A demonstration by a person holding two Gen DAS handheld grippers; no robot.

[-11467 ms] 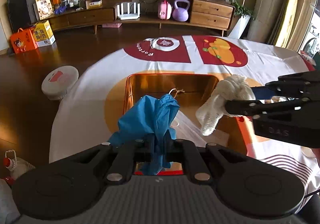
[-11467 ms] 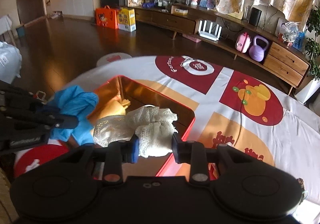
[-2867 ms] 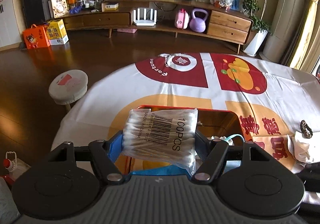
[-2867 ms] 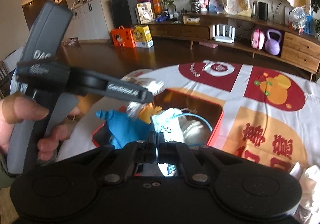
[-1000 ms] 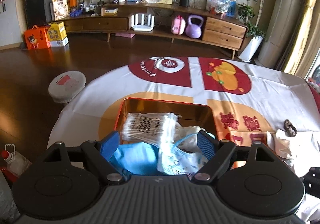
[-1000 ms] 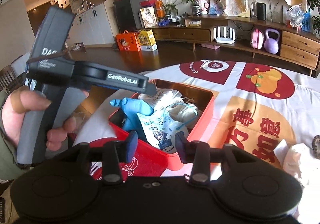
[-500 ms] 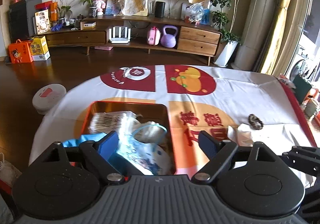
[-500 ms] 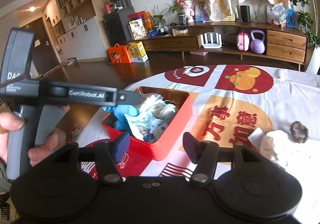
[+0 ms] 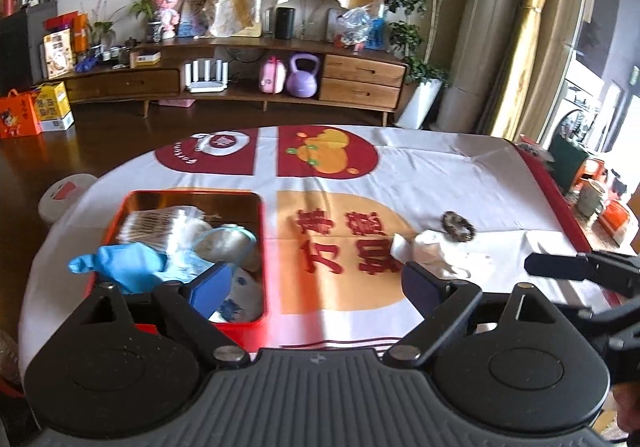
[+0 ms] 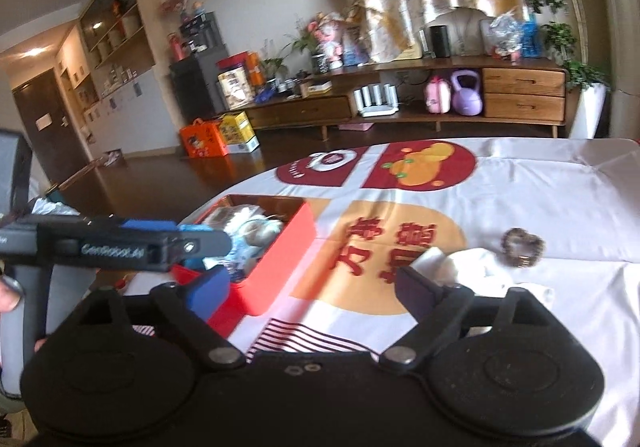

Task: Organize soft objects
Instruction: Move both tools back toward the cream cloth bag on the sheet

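A red tin box point(image 9: 262, 247) point(image 10: 280, 259) stands on the table's left side. In it lie a blue glove point(image 9: 120, 263), a cotton swab pack point(image 9: 152, 223) and a face mask point(image 9: 228, 243). A crumpled white cloth point(image 9: 432, 251) point(image 10: 468, 267) and a dark hair scrunchie point(image 9: 458, 225) point(image 10: 524, 243) lie on the tablecloth to the right. My left gripper point(image 9: 316, 287) is open and empty, between the box and the cloth. My right gripper point(image 10: 312, 287) is open and empty, right of the box and near the cloth.
The table wears a white cloth with red and orange prints point(image 9: 328, 155). A small white stool point(image 9: 60, 195) stands on the floor at the left. A long wooden sideboard point(image 9: 240, 83) runs along the far wall. Small items point(image 9: 600, 199) sit at the table's right edge.
Both grippers let go of their items into the box, opened wide, pulled back and swung right toward the white cloth and scrunchie.
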